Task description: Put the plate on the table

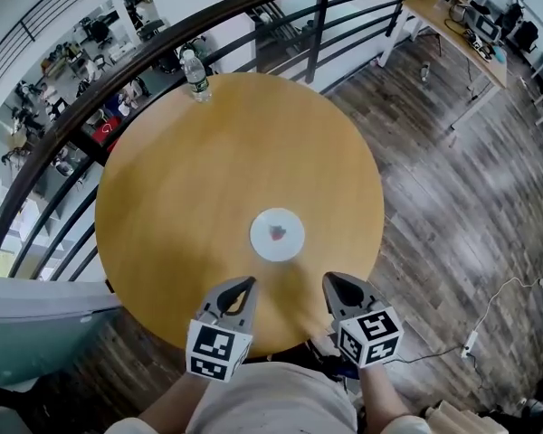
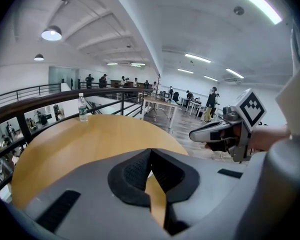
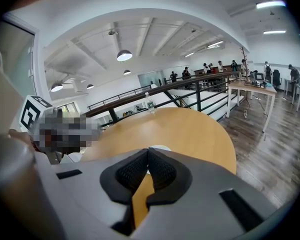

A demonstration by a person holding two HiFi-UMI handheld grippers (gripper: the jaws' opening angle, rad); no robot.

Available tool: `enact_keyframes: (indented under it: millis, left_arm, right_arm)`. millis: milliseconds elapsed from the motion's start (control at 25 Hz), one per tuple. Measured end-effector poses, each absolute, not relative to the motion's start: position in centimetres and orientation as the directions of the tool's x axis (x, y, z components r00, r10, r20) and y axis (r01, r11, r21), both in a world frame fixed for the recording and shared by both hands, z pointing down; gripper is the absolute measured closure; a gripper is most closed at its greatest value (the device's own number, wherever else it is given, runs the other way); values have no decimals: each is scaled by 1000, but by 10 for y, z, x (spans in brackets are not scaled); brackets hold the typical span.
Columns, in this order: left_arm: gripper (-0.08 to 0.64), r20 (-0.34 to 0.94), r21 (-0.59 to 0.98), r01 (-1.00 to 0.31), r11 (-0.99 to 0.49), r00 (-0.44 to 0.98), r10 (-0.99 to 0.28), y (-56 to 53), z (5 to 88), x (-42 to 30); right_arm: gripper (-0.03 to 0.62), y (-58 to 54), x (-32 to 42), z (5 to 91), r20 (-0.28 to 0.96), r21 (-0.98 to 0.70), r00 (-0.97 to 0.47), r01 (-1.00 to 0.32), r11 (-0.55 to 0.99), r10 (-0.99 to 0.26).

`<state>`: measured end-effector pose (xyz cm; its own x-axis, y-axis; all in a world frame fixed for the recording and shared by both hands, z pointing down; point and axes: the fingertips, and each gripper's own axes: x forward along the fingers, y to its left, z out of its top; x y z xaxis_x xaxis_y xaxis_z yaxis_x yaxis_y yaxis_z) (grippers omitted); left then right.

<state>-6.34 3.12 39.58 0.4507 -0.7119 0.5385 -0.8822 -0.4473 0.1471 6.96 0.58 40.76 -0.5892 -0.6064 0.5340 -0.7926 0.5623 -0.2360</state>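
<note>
A small white plate (image 1: 277,234) with a red mark in its middle lies flat on the round wooden table (image 1: 190,188), toward the near side. My left gripper (image 1: 247,285) hovers over the table's near edge, just short of the plate, shut with nothing between its pads. My right gripper (image 1: 331,281) stands beside it, level with it and to the plate's near right, also shut and empty. In the right gripper view a sliver of the plate (image 3: 162,147) shows just past the closed pads (image 3: 148,153). The left gripper's (image 2: 150,152) own body hides the plate in the left gripper view.
A clear water bottle (image 1: 195,75) stands at the table's far edge, next to a dark railing (image 1: 118,70). Dark wood floor (image 1: 452,206) lies to the right, with a desk (image 1: 457,34) beyond and a cable on the floor. The person's torso is at the table's near edge.
</note>
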Motion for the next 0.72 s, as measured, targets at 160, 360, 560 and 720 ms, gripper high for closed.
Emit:
enact_keyframes:
  millis: [160, 360, 560, 720]
  left_arm:
    - [537, 529, 154, -890, -429, 441, -725, 44, 390, -72]
    - [537, 510, 156, -896, -415, 433, -743, 45, 381, -83]
    - [537, 503, 162, -903, -398, 423, -754, 52, 377, -90]
    - [537, 502, 176, -905, -388, 422, -755, 48, 372, -94]
  right_arm:
    - [568, 13, 61, 398, 526, -225, -594, -788, 574, -609]
    - [568, 19, 50, 387, 513, -220, -604, -779, 587, -610]
    - [568, 26, 45, 377, 497, -230, -608, -780, 582, -619]
    - [568, 21, 40, 369, 499, -219, -601, -784, 581, -624]
